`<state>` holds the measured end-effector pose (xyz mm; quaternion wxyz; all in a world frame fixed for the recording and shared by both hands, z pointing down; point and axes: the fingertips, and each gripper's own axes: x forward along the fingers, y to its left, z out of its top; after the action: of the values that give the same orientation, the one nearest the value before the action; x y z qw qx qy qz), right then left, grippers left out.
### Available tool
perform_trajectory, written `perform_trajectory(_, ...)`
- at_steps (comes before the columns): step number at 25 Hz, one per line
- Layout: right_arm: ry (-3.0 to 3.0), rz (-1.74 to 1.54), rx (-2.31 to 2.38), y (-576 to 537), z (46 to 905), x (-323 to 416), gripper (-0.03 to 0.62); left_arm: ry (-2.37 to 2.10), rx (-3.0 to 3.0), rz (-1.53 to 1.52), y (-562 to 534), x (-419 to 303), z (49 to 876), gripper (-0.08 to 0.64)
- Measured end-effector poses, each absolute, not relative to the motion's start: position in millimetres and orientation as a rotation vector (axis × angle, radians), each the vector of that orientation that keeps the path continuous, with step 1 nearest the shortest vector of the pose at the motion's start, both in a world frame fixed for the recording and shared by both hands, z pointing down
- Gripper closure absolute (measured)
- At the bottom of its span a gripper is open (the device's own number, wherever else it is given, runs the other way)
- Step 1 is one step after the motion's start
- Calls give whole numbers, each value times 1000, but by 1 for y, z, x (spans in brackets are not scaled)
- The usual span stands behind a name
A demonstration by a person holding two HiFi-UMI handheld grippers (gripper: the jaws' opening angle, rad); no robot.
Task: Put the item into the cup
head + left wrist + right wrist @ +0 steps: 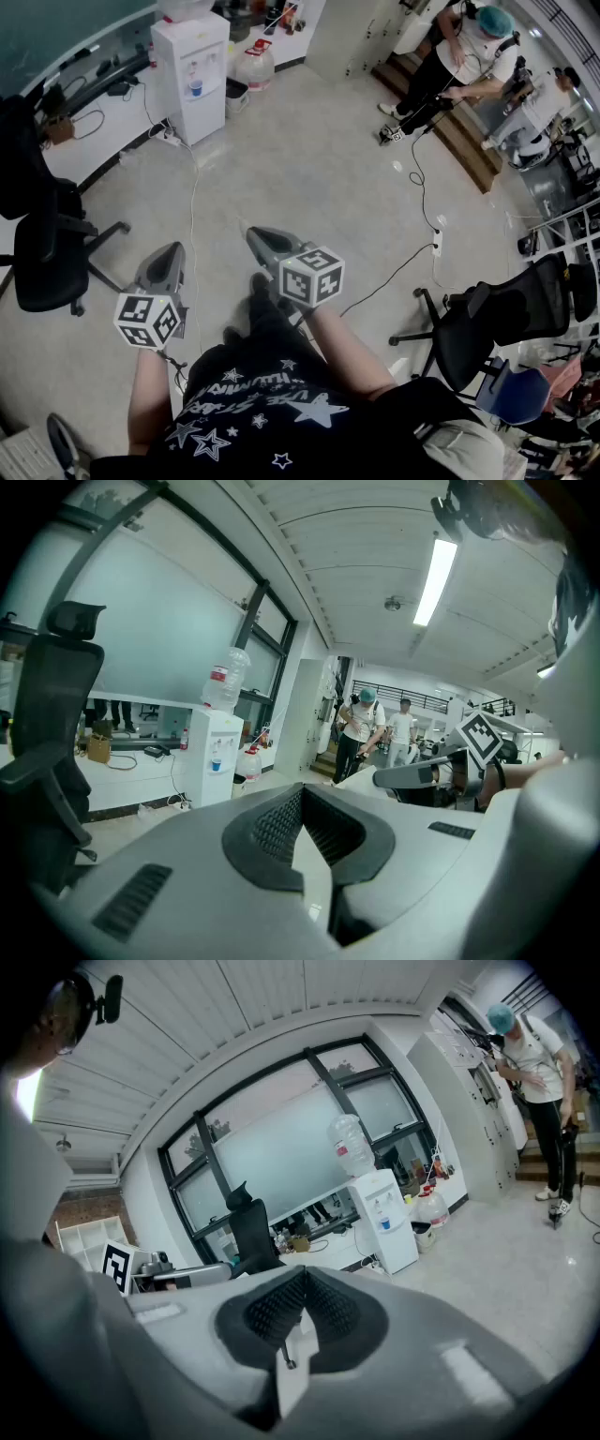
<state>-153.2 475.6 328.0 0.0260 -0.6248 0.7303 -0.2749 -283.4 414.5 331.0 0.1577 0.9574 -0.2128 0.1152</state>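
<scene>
Left gripper point(175, 249): jaws together, tips meeting, nothing between. Right gripper point(251, 232): same, closed and empty. I hold both out in front of me above floor point(309, 159), right near left, both pointing roughly toward water dispenser point(190, 70). Black office chair point(42, 248) on my left, second chair point(487, 328) on my right. Person in teal cap point(473, 52) well apart, by steps. Item, cup: can't tell where; no view shows them.
</scene>
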Motion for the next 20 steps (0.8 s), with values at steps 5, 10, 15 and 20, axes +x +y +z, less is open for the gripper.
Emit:
perform_trajectory(5,2261,-849,-1945,463,333,-155,591,-628,2737,322,401,-284,332,552)
perform_trajectory(10,2277,-862,-1940,454,338,-160,591,-643,2735,329,393,-287,335,552)
perform_trajectory(15,2300,-863,-1931,449,341,-168,591,-668,2717,327,389,-296,339,552)
perform_trajectory(20,2290,-904,-1947,446,347,-179,591,-645,2683,330,380,-305,344,553)
